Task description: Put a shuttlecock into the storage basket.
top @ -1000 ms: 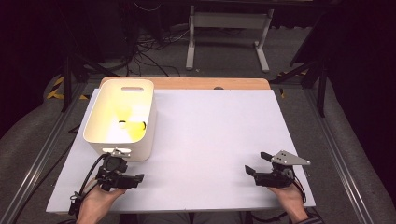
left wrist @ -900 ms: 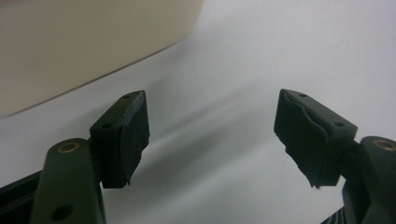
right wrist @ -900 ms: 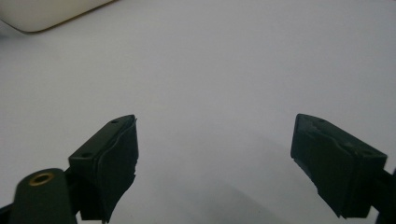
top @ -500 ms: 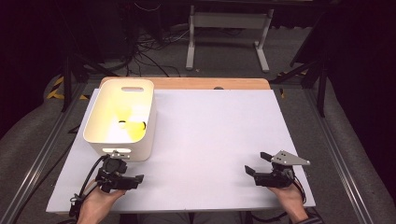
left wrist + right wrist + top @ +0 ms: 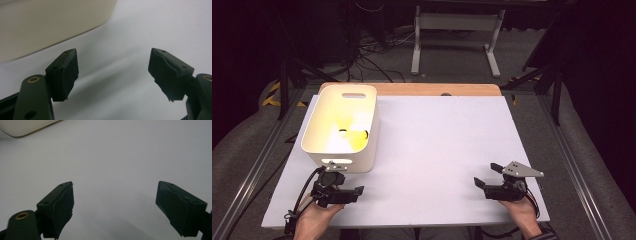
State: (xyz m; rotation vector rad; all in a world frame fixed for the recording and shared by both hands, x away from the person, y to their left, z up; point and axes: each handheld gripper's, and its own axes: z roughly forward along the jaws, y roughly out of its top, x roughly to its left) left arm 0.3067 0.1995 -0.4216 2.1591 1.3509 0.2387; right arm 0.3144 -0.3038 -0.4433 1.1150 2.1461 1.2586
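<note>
Your 2 grippers sit at the near edge of the white surface (image 5: 442,150) — the left gripper (image 5: 354,192) just in front of the cream bin (image 5: 362,155), the right gripper (image 5: 484,182) well apart from it at the near right. Both pairs of jaws stand wide with nothing between them. In the left gripper view the bin wall (image 5: 50,25) rises just beyond the jaws. Farther in, yellow objects (image 5: 354,137) lie at the bottom of the bin — too small to tell what they are. To reach them well, lift your left gripper over the near rim first, keep the jaws wide, and come down straight so you don't nudge the bin.
</note>
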